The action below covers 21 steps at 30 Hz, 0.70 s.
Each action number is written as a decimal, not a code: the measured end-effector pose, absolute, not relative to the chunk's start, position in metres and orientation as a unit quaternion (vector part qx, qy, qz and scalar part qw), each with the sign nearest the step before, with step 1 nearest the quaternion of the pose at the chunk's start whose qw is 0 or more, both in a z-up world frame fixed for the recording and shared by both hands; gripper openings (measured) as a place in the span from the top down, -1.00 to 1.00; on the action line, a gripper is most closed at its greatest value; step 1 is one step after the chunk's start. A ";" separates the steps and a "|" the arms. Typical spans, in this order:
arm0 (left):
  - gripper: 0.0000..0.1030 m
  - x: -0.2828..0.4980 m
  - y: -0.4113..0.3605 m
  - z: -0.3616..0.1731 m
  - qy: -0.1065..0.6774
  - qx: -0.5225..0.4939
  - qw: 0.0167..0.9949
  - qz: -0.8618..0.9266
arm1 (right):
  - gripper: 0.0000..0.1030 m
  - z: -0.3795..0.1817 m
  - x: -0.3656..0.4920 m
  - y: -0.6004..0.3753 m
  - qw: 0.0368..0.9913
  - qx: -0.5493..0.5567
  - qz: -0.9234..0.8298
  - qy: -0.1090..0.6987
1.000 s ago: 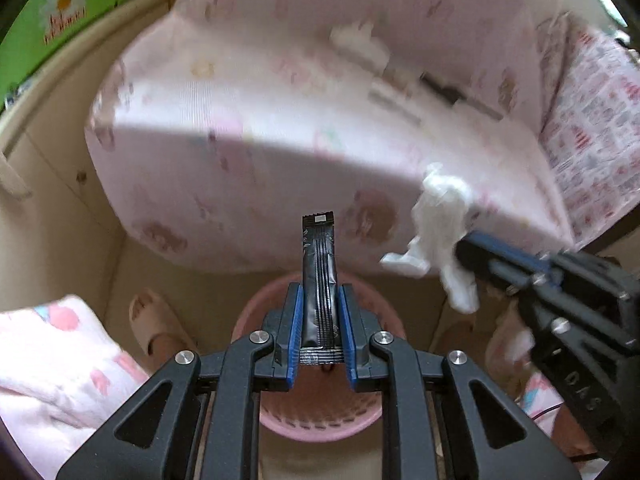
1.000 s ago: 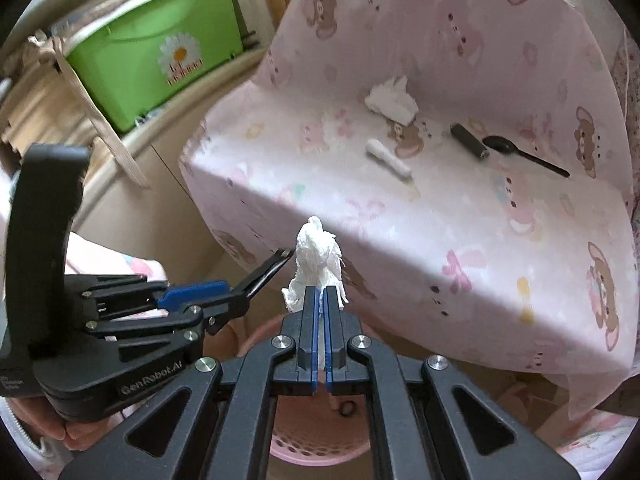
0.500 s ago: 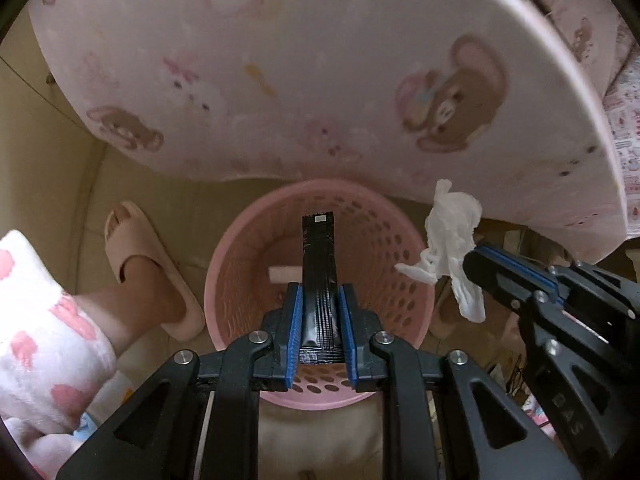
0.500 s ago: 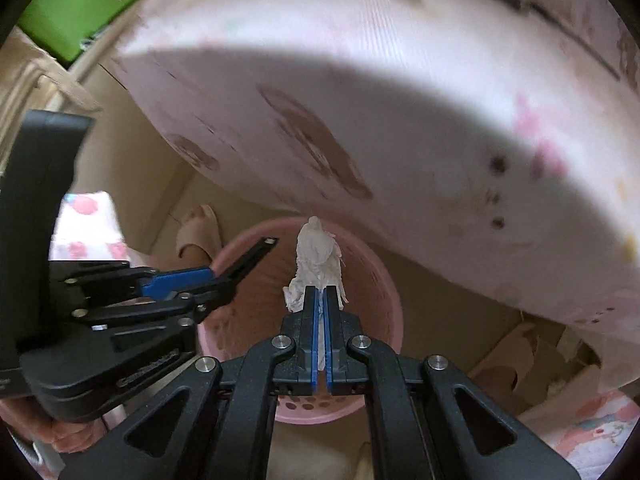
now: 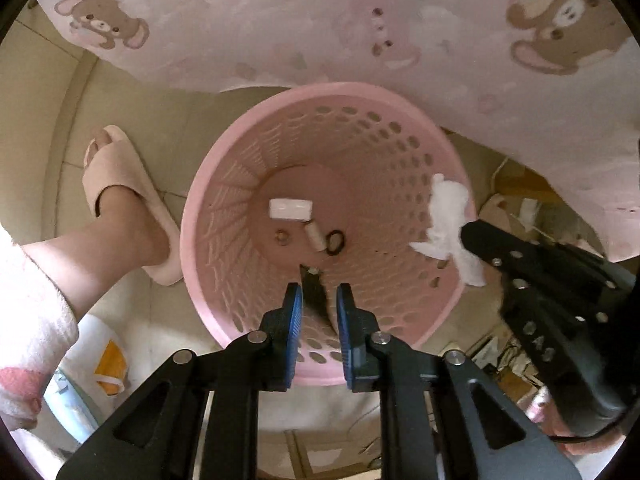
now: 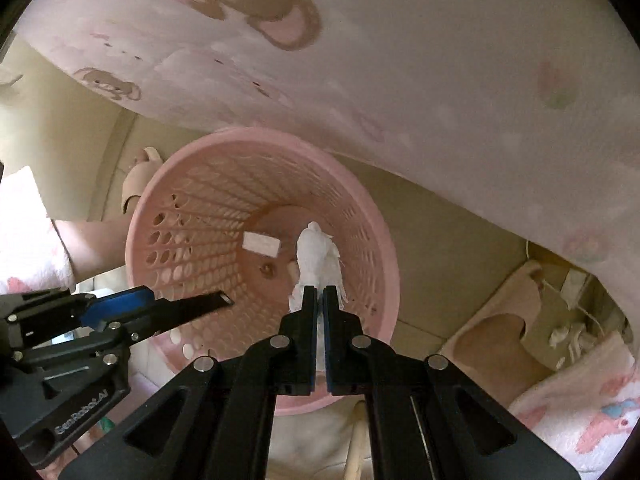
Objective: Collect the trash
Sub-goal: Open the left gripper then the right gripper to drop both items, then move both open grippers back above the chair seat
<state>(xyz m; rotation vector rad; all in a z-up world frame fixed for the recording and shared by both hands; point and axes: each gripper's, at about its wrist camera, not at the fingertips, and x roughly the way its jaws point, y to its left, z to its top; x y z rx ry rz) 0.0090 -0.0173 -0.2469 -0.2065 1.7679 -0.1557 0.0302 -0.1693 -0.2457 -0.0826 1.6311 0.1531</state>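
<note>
Both fingers hang over the bin [image 5: 256,168]: left gripper [image 5: 318,300] loosely holds the wrapper [image 5: 316,296], right gripper [image 6: 319,300] pinches the tissue [image 6: 316,256]. Let go above its middle.

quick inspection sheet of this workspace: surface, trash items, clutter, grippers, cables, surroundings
surface: beige floor; pink bear-print cloth hangs above it.
job's things: pink basket on the floor; black wrapper and white tissue held over it.
clutter: in the basket, a white block, a black ring and a small roll.
grippers: left gripper closing on the wrapper; right gripper shut on the tissue.
cables: white cord on the floor.
surroundings: slippered foot beside the basket.
</note>
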 end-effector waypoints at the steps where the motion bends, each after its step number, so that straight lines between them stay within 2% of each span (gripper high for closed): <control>1: 0.71 0.009 -0.017 -0.249 0.773 -0.092 0.624 -0.068 | 0.93 -0.246 0.030 -0.169 0.681 -0.035 0.067 0.728; 5: 0.58 0.008 -0.015 -0.249 0.775 -0.099 0.620 -0.065 | 0.93 -0.249 0.031 -0.163 0.674 -0.047 0.062 0.735; 7: 0.36 0.011 -0.014 -0.247 0.772 -0.087 0.627 -0.059 | 0.92 -0.249 0.030 -0.164 0.672 -0.049 0.063 0.736; 8: 0.14 0.011 -0.014 -0.246 0.769 -0.078 0.632 -0.052 | 0.91 -0.248 0.030 -0.163 0.672 -0.048 0.062 0.737; 9: 0.02 0.012 -0.013 -0.244 0.767 -0.071 0.636 -0.048 | 0.87 -0.246 0.030 -0.162 0.673 -0.047 0.063 0.736; 11: -0.10 0.014 -0.013 -0.240 0.764 -0.060 0.641 -0.041 | 0.51 -0.242 0.029 -0.159 0.678 -0.051 0.064 0.730; 12: -0.19 0.015 -0.013 -0.238 0.763 -0.055 0.643 -0.039 | 0.41 -0.239 0.028 -0.158 0.683 -0.056 0.064 0.725; 14: -0.25 0.016 -0.013 -0.232 0.756 -0.041 0.652 -0.037 | 0.10 -0.229 0.027 -0.156 0.698 -0.069 0.069 0.710; 17: -0.41 0.019 -0.018 -0.219 0.739 -0.012 0.672 -0.037 | 0.08 -0.212 0.026 -0.155 0.718 -0.086 0.061 0.688; 21: -0.44 0.023 -0.017 -0.207 0.723 -0.002 0.690 -0.036 | -0.07 -0.185 0.027 -0.165 0.744 -0.066 0.056 0.663</control>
